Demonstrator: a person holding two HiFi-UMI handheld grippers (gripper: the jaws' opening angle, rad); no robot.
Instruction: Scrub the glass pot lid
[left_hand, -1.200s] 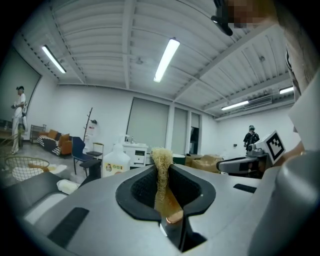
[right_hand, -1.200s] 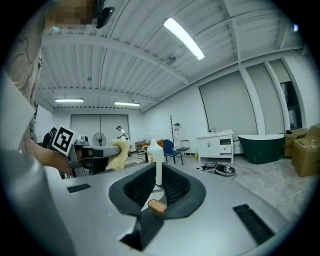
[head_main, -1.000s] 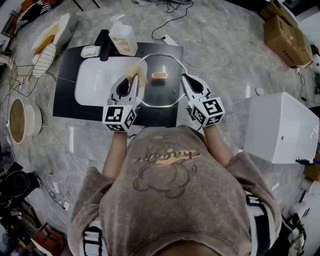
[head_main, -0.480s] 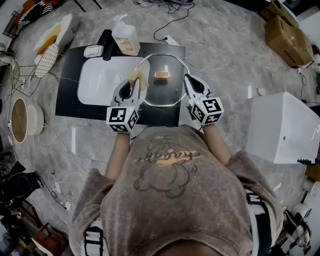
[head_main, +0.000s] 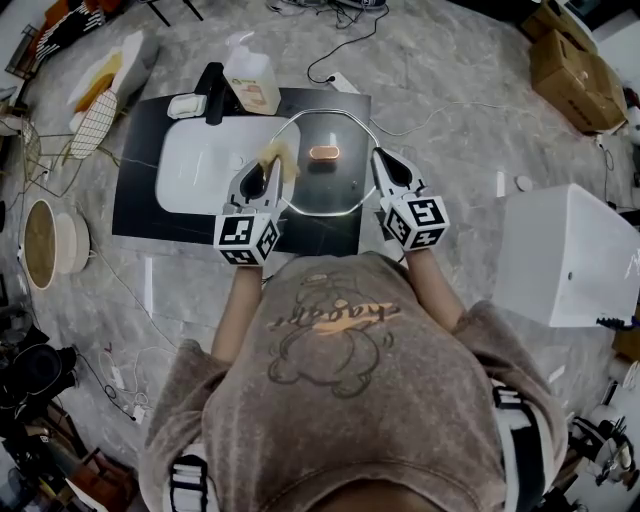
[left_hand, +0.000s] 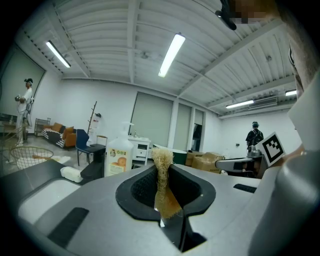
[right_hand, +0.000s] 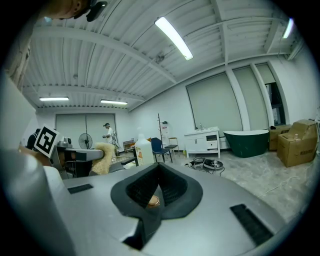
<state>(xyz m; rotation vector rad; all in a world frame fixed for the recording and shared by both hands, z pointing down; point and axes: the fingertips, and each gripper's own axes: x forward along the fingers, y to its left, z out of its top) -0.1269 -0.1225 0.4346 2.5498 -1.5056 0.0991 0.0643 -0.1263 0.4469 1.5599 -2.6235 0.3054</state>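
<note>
The glass pot lid (head_main: 335, 180), eight-sided with a copper knob (head_main: 322, 152), hangs over the black counter beside the sink. My right gripper (head_main: 379, 157) is shut on the lid's right rim. Through its jaws in the right gripper view (right_hand: 150, 207) the knob (right_hand: 153, 201) shows just beyond. My left gripper (head_main: 270, 163) is shut on a tuft of straw-coloured loofah scrubber (head_main: 281, 157), which lies against the lid's left rim. In the left gripper view (left_hand: 161, 220) the loofah (left_hand: 162, 182) stands upright between the pads.
A white sink basin (head_main: 200, 160) is set in the black counter (head_main: 135, 190). Behind it stand a soap bottle (head_main: 250, 80), a white soap bar (head_main: 187, 103) and a black tap. A white box (head_main: 565, 255) sits right. Cables cross the marble floor.
</note>
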